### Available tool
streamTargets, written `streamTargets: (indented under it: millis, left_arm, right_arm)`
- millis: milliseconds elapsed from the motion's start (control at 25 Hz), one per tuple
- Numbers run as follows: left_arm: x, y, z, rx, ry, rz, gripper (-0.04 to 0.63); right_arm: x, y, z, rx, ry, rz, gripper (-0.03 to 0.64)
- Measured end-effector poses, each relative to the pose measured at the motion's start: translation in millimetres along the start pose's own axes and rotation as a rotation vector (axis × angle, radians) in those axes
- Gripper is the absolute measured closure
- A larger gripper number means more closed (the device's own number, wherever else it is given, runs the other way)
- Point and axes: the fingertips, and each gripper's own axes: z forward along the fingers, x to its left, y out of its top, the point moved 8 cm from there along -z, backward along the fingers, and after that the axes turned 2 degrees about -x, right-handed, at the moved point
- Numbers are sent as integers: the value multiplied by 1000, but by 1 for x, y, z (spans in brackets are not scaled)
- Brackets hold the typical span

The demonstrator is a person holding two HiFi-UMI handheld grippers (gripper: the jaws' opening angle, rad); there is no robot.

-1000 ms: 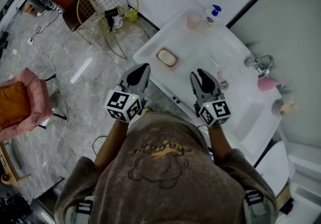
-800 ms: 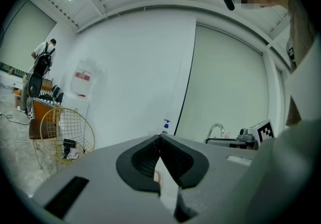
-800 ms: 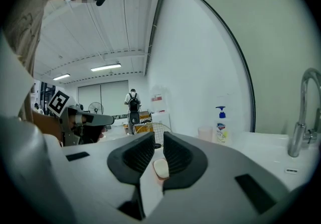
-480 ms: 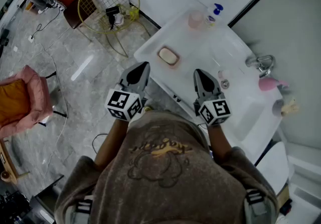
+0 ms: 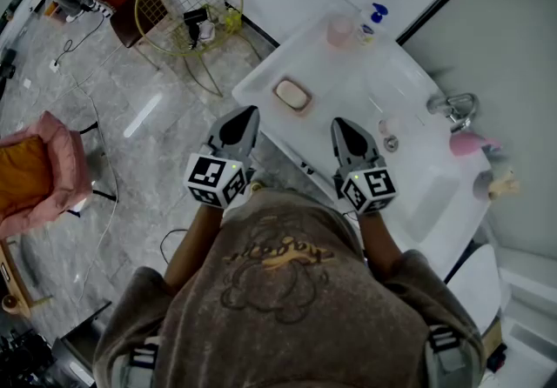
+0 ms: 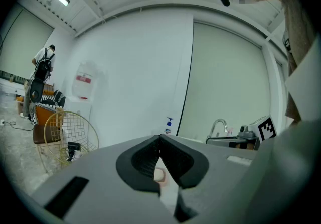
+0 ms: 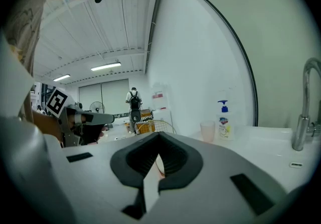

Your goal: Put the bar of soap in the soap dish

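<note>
I have both tools hanging over the near edge of the white washbasin counter [image 5: 322, 73], and neither carries anything. The left gripper [image 5: 248, 114] has its jaws pressed together tip to tip, and the right gripper [image 5: 341, 123] is clenched on empty air as well. The bar of soap [image 5: 292, 96] is on the counter just ahead of the left tool, a pale block inside a darker rim. I take that rim for the soap dish [image 5: 280, 104], so to my eye the bar already lies in it, though from the head view I cannot say whether it sits flat. If that holds, the job now is to leave it alone: I would hold both tools off and avoid sweeping a closed tip across the dish, which looks light enough to skid on the smooth top. If the bar needs seating, I would spread the left jaws first and come down over its short sides. I would squeeze gently, since soap slips. The tap [image 5: 452, 106], pump bottle [image 5: 372, 21] and pink cup [image 5: 338, 32] stand well apart at the back, out of the way.
</note>
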Motion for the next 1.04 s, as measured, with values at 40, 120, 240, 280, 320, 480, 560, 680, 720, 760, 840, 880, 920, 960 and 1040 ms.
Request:
streamTargets:
  millis: [40, 120, 240, 280, 320, 480, 560, 680, 720, 760, 840, 880, 920, 960, 1040]
  left_arm:
    - [0, 0, -1, 4, 0, 0, 594]
    - [-1, -1, -1, 6, 2, 0, 594]
    - [0, -1, -2, -1, 7, 0, 594]
    - [0, -1, -2, -2, 9, -1, 594]
    - [0, -2, -1, -2, 10, -1, 594]
    - [2, -2, -2, -5, 16, 1, 594]
    - [3, -2, -3, -7, 19, 3, 594]
    - [4, -2, -3, -8, 22, -1, 594]
    - [3, -2, -3, -8, 22, -3, 594]
    - [3, -2, -4, -7, 24, -3, 594]
    - [4, -2, -4, -8, 28, -2, 594]
    - [4, -2, -4, -10, 30, -3, 594]
    - [4, -2, -4, -11, 31, -4, 594]
    - [5, -1, -3, -13, 33, -5, 594]
    - [6, 0, -2, -16, 35, -4, 594]
  right_arm:
    - [1, 1, 0, 4, 1, 0, 617]
    - [2, 1, 1, 9, 8, 1, 617]
    - [2, -1, 3, 1, 19, -2, 617]
    - [1, -1, 4, 0, 21, -3, 617]
    - [0, -2, 4, -1, 23, -3, 617]
    - [1, 1, 6, 7, 26, 1, 617]
    - [1, 0, 7, 9, 39, -2, 617]
    - [1, 0, 8, 13, 63, -19, 617]
    - [1, 2, 8, 14, 66, -24, 617]
    - [0, 3, 8, 13, 67, -25, 618]
    - [-1, 3, 8, 6, 69, -18, 618]
    - [-2, 4, 9, 3, 72, -17, 619]
    - [-3, 5, 10, 2, 74, -17, 620]
    - [-4, 7, 11, 1, 78, -18, 620]
    - [-6, 10, 14, 1, 87, -21, 620]
